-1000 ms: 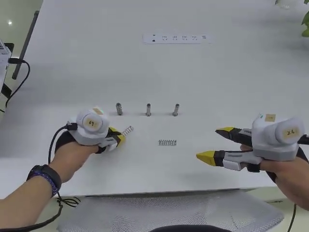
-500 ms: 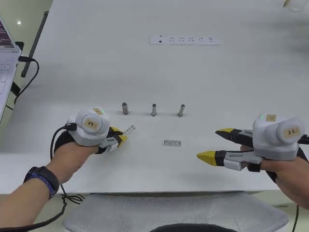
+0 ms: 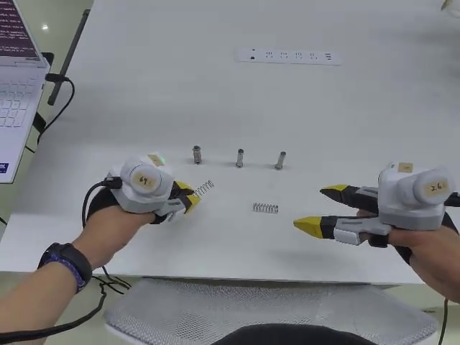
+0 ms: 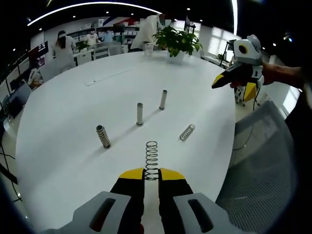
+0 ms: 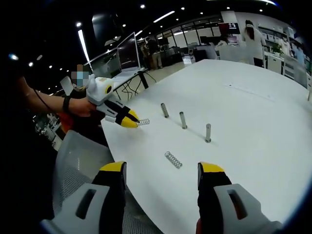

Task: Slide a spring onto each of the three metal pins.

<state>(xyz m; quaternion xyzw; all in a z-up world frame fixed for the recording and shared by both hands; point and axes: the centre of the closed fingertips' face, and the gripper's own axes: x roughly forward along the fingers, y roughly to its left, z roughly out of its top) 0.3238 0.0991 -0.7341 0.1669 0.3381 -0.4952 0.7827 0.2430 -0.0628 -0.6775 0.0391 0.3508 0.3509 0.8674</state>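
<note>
Our white table (image 3: 144, 108) bears three metal pins (image 3: 239, 157) standing in a row. A loose spring (image 3: 265, 208) lies near them on our side; a power strip (image 3: 295, 56) lies well beyond.

Both handhelds match: the left gripper (image 3: 188, 199) and right gripper (image 3: 320, 207) have pale grey-white shells, black jaws with yellow tips, and a round cap with a handwritten sticker. A black cable (image 3: 88, 201) trails off the left one, and that wrist wears a black wristband (image 3: 63, 256) plus a blue bracelet (image 3: 81, 275).
</note>
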